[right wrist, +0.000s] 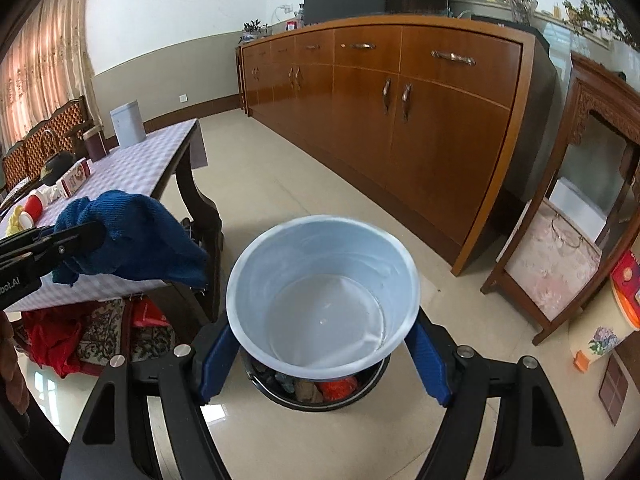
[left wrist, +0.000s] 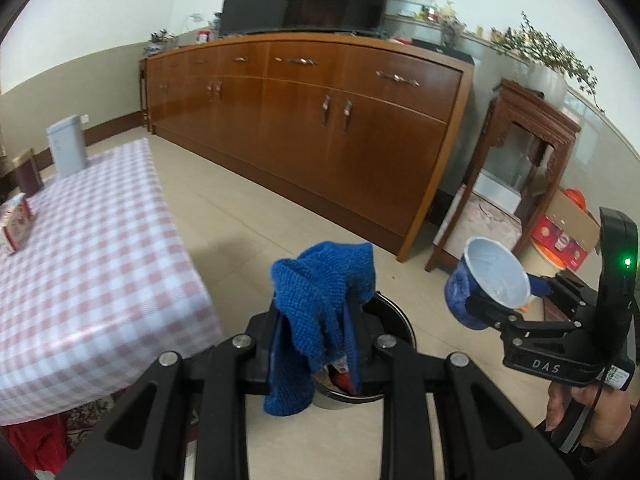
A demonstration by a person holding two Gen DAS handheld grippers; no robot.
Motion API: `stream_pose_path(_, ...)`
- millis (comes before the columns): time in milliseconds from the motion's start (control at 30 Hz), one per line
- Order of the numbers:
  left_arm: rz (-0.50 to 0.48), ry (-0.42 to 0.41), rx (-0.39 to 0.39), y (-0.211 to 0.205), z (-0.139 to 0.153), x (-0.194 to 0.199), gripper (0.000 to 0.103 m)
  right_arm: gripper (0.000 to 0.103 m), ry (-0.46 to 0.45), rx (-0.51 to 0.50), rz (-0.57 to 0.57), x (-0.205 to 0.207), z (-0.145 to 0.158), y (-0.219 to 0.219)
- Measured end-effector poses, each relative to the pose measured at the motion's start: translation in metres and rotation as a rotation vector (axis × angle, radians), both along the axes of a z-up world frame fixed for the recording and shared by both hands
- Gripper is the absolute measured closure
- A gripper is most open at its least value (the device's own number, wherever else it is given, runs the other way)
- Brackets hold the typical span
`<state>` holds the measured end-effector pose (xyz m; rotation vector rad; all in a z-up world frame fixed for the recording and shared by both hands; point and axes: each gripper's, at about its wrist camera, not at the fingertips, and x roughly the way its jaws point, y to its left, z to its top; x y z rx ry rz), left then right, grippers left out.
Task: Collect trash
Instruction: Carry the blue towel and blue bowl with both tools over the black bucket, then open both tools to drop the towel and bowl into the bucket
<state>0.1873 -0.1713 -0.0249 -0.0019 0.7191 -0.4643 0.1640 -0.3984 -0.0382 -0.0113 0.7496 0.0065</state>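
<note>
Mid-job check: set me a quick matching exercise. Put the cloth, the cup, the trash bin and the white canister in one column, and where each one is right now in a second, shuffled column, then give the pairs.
Things:
1. blue cloth
2. paper cup
3. trash bin
4. white canister

Places:
A. on the floor below both grippers
B. clamped in the right gripper
C. standing on the checked tablecloth
D. clamped in the left gripper

Pairs: 1-D, 2-B, 3-A, 4-C
</note>
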Motion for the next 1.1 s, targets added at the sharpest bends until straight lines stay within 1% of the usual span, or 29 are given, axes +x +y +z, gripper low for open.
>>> stream_pose_path(100, -0.030, 0.028, 0.011, -0.013, -0.013, 0.003, 0.076, 0.025, 0.021, 0.002, 0.005, 0.001, -0.011, -0.005)
stream_pose_path(267, -0.067, 0.077, 0.028, -0.029, -0.035, 0.009, 0.076, 0.025, 0.077, -0.006, 0.007, 0.008, -0.037, -0.017)
stream_pose_path(500, -0.109, 0.146, 0.063, -0.052, -0.067, 0.022, 0.076, 0.025, 0.148, -0.019, 0.046, 0.025, -0.074, -0.020)
stream_pose_path(767, -0.143, 0.230, 0.111, -0.070, -0.108, 0.042, 0.076, 0.025, 0.245, -0.063, 0.149, 0.057, -0.124, -0.011)
stream_pose_path(867, -0.154, 0.259, 0.130, -0.074, -0.123, 0.048, 0.076, 0.025, 0.282, -0.091, 0.214, 0.070, -0.144, -0.008)
stream_pose_path(967, -0.154, 0.295, 0.128, -0.076, -0.137, 0.056, 0.076, 0.024, 0.312, -0.120, 0.268, 0.083, -0.161, -0.007)
stream_pose_path(1000, -0.155, 0.310, 0.109, -0.076, -0.143, 0.059, 0.071, 0.023, 0.331, -0.127, 0.284, 0.088, -0.168, -0.007)
stream_pose_path(1033, -0.156, 0.318, 0.085, -0.076, -0.149, 0.062, 0.064, 0.022, 0.343, -0.155, 0.299, 0.092, -0.177, -0.006)
stream_pose_path(1067, -0.134, 0.325, 0.095, -0.076, -0.154, 0.064, 0.041, 0.017, 0.347, -0.199, 0.301, 0.093, -0.185, -0.005)
stream_pose_path(1100, -0.112, 0.337, 0.097, -0.073, -0.156, 0.066, 0.031, 0.002, 0.351, -0.230, 0.283, 0.094, -0.191, -0.006)
